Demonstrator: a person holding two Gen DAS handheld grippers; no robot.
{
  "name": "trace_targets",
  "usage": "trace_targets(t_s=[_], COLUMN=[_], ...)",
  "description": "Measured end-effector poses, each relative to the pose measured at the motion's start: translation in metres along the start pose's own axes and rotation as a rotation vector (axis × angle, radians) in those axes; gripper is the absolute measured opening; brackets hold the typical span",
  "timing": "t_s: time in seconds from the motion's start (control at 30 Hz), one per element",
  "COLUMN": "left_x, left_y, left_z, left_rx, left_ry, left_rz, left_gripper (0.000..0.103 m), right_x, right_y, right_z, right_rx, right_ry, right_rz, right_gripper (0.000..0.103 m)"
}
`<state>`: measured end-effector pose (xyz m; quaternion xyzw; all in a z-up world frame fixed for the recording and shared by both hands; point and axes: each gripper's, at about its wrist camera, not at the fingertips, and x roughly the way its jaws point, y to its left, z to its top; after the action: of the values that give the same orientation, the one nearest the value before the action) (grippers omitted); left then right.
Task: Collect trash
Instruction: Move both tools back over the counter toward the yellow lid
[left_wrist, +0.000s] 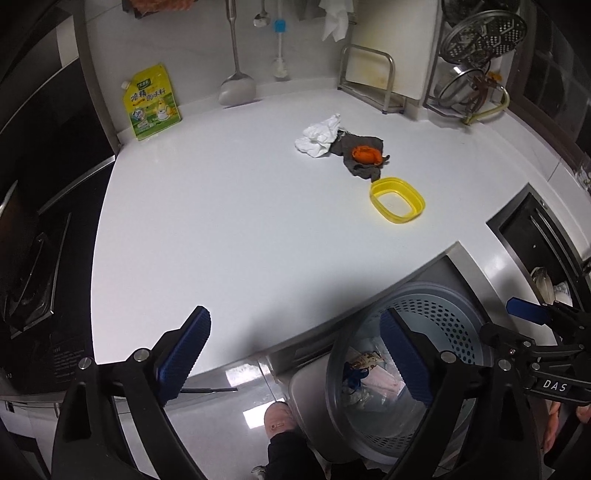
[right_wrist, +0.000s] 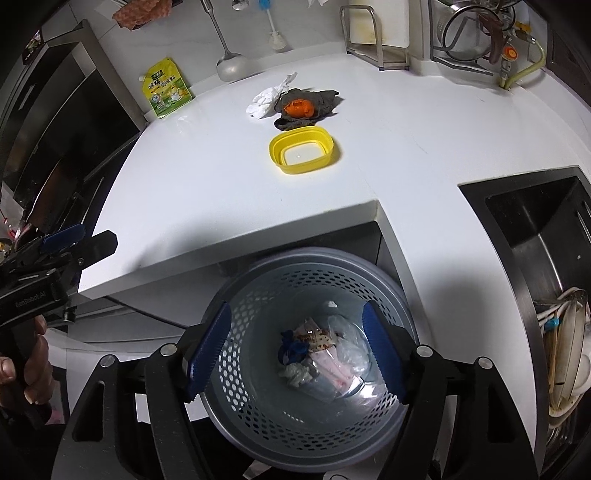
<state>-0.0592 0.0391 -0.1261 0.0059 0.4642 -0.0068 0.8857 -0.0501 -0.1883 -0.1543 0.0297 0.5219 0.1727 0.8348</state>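
A crumpled white tissue (left_wrist: 319, 136) (right_wrist: 267, 98) lies at the back of the white counter (left_wrist: 221, 221). Beside it an orange peel (left_wrist: 365, 155) (right_wrist: 299, 108) rests on a grey rag (left_wrist: 360, 170) (right_wrist: 325, 98). A yellow plastic lid (left_wrist: 397, 199) (right_wrist: 303, 153) sits just in front of them. My left gripper (left_wrist: 295, 354) is open and empty above the counter's front edge. My right gripper (right_wrist: 295, 349) is open and empty right above the grey perforated trash bin (right_wrist: 306, 253) (left_wrist: 424, 286). Wrappers and plastic film (right_wrist: 321, 354) lie in the bin's bottom.
A green-yellow pouch (left_wrist: 151, 103) leans on the back wall, next to a hanging ladle (left_wrist: 236, 88). A cutting-board rack (left_wrist: 369, 74) stands at the back right. The steel sink (right_wrist: 535, 229) holds dishes at right; the stove (left_wrist: 29, 288) is left. A foot (left_wrist: 279, 421) stands by the bin.
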Motion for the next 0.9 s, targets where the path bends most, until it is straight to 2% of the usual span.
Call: trace_targets(t_s=[0.23, 0.5, 0.63, 0.9], left_x=[0.004, 0.027, 0.043, 0.085], left_y=[0.015, 0.033, 0.042, 0.051], left_z=[0.017, 0.046, 0.066, 0.095], left_rx=[0.008, -0.012, -0.011, 0.005], left_ry=[-0.025, -0.014, -0.016, 0.0], left_rz=[-0.001, -0.035, -0.043, -0.048], left_gripper=[0.093, 0.093, 0.095, 0.096], right_x=[0.005, 0.016, 0.028, 0.065], right_y=[0.003, 0.002, 0.005, 0.002], right_z=[0.018, 0.042, 0.061, 0.097], right_rx=[0.025, 0.073, 0.07, 0.081], right_ry=[-0.023, -0.047, -0.065, -0.084], right_rz=[-0.041, -0.086, -0.11, -0.139], right_gripper=[0.07, 0.071, 0.074, 0.075])
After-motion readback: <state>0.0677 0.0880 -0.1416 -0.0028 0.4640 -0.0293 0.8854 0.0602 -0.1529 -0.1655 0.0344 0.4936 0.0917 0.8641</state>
